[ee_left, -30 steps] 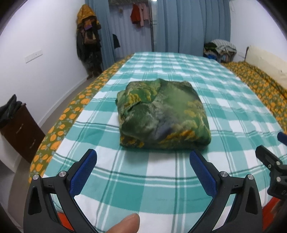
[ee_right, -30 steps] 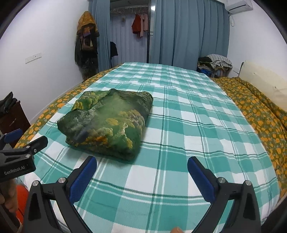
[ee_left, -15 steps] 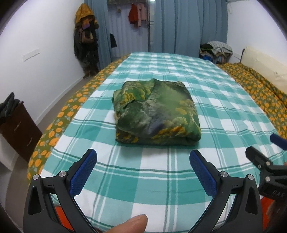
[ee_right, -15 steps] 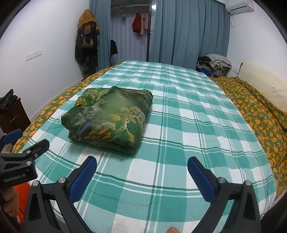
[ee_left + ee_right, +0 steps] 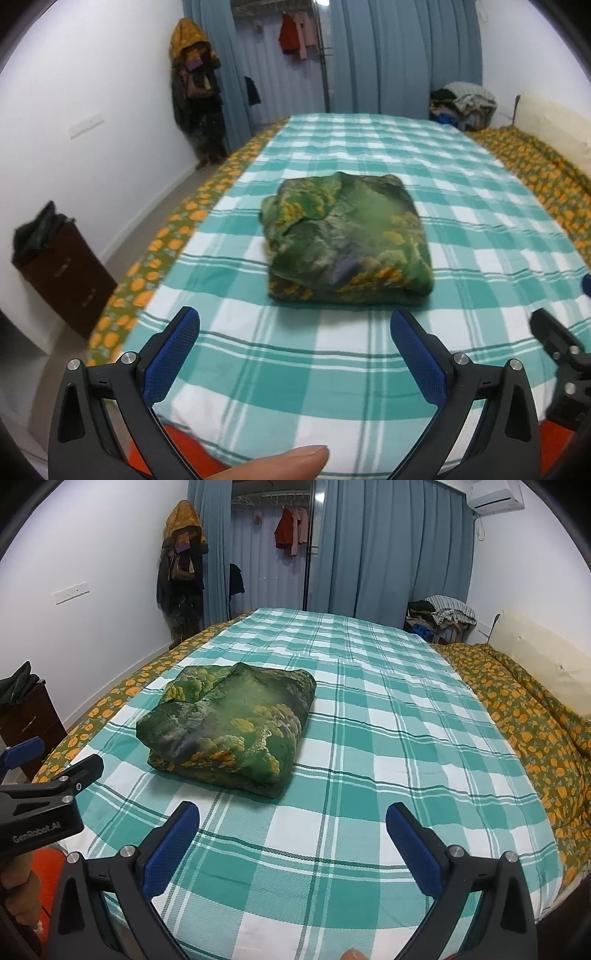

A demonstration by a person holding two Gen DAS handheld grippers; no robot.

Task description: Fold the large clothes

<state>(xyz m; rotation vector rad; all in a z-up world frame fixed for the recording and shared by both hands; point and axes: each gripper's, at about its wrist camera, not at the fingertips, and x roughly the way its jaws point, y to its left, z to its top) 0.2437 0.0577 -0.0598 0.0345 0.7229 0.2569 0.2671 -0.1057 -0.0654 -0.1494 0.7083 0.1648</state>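
A bed (image 5: pixel 332 369) with a teal-and-white checked sheet (image 5: pixel 369 746) fills the room below both cameras. Nearest, the left gripper (image 5: pixel 295 325) hangs over the foot edge of the sheet with its blue pads spread wide and nothing between them; a fingertip (image 5: pixel 280 461) shows just beneath it. The right gripper (image 5: pixel 291 812) is likewise spread apart and empty above the sheet, and from its camera the left gripper sits off to its left, held by a hand (image 5: pixel 18 893).

Straight ahead of the left gripper, and ahead and to the left of the right gripper, lies the folded garment (image 5: pixel 347 243), a green piece with yellow-orange pattern, resting as a compact squarish bundle on the sheet, apart from both grippers.

An orange-flowered quilt (image 5: pixel 524 716) runs along the bed's right side, with a matching border along the left edge. Left of the left gripper stands a dark wooden cabinet (image 5: pixel 66 277) against the white wall. Farther off, coats hang in the left corner (image 5: pixel 181 565), blue curtains (image 5: pixel 388 554) cover the far wall, clothes hang between them, and a heap of laundry (image 5: pixel 443 616) sits beyond the bed's far right corner. An air conditioner (image 5: pixel 495 494) is mounted high up on the right.
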